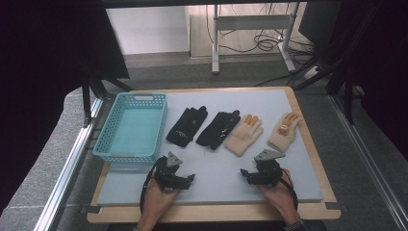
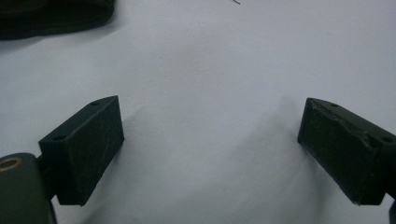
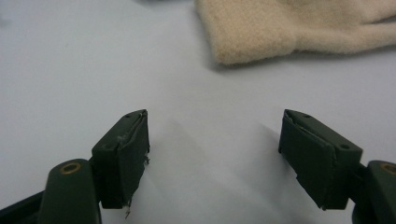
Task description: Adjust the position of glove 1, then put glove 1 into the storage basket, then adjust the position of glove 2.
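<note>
Across the middle of the high view lies a pale grey mat (image 1: 211, 163) on a wooden table (image 1: 308, 144). At its upper left stands a light blue basket (image 1: 132, 127). Right of it, in a row across the centre, lie two black gloves (image 1: 187, 125) (image 1: 219, 129) and two cream gloves (image 1: 244, 134) (image 1: 285, 131). Lower down, the left gripper (image 1: 187, 179) rests left of centre and the right gripper (image 1: 244, 174) right of centre, both near the mat's lower edge. Each has its jaws spread wide with nothing between them. The nearest cream glove (image 3: 289, 28) lies just ahead of the right gripper.
</note>
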A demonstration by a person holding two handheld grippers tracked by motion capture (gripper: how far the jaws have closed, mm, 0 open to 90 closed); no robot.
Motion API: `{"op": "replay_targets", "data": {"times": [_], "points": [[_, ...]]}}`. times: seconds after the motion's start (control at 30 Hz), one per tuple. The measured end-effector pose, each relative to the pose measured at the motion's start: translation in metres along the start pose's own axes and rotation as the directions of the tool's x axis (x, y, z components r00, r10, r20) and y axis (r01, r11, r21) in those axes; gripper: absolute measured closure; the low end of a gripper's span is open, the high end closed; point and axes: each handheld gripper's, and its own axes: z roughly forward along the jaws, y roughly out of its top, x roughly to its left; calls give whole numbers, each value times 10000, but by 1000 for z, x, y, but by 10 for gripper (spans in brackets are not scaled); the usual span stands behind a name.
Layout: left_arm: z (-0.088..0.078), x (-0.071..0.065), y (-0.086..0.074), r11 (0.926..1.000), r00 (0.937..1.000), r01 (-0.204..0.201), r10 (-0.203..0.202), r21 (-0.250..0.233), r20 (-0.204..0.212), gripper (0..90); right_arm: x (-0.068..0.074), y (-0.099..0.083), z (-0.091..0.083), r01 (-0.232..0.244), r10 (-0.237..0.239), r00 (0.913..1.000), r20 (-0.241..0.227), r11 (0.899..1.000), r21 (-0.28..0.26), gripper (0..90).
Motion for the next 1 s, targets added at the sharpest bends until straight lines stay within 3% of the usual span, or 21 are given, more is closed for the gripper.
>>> {"op": "replay_targets", "data": {"times": [0.73, 1.0], "points": [[0, 0, 0, 10000, 10000, -1, 1, -7, 0, 73, 1, 1, 1, 62, -60, 9999, -101, 9999, 120, 207], [0, 0, 0, 10000, 10000, 0, 0, -9, 0, 73, 2, 2, 1, -178, 178, 9998, -5, 9997, 150, 206]]}}
